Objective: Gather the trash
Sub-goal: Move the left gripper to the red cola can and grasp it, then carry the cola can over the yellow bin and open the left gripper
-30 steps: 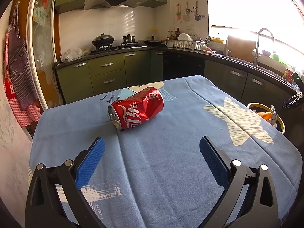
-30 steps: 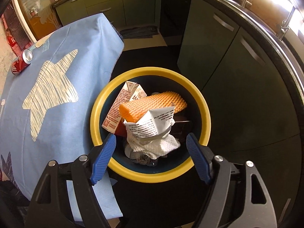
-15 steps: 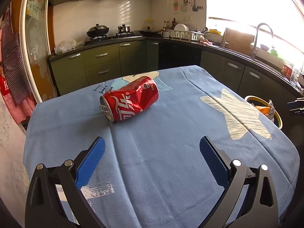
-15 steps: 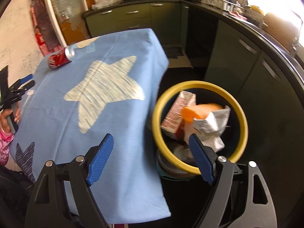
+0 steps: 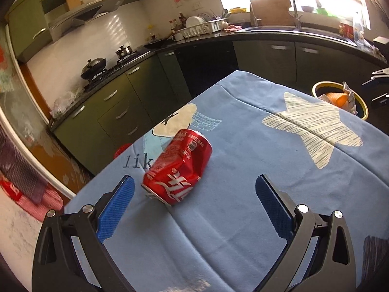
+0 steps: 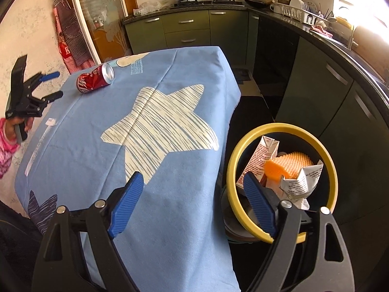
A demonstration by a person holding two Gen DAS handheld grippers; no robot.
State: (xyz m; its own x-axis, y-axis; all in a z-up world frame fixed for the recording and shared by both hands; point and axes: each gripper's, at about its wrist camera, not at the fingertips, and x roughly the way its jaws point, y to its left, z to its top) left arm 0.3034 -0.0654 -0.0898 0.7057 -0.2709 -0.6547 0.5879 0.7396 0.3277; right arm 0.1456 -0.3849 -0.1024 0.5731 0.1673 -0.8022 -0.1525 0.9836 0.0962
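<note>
A dented red soda can [image 5: 180,168] lies on its side on the blue star-print tablecloth [image 5: 243,206]. My left gripper [image 5: 193,180] is open and tilted, close in front of the can, nearer its left pad; neither pad touches it. In the right wrist view the can [image 6: 94,79] sits at the table's far left corner, and the left gripper [image 6: 58,84] hovers beside it in a person's hand. My right gripper [image 6: 192,176] is open and empty, over the table's near right edge, next to the yellow-rimmed bin [image 6: 233,150].
The bin [image 5: 316,86] stands on the floor by the table's right side, holding a carton [image 6: 260,160], orange foam netting [image 6: 289,168] and crumpled paper [image 6: 301,182]. Green kitchen cabinets [image 6: 187,29] and a dark counter ring the room. An apron hangs on the left wall.
My left gripper has moved in toward the can and rolled, so the scene now tilts. My right gripper has swung left from above the bin to over the table's edge.
</note>
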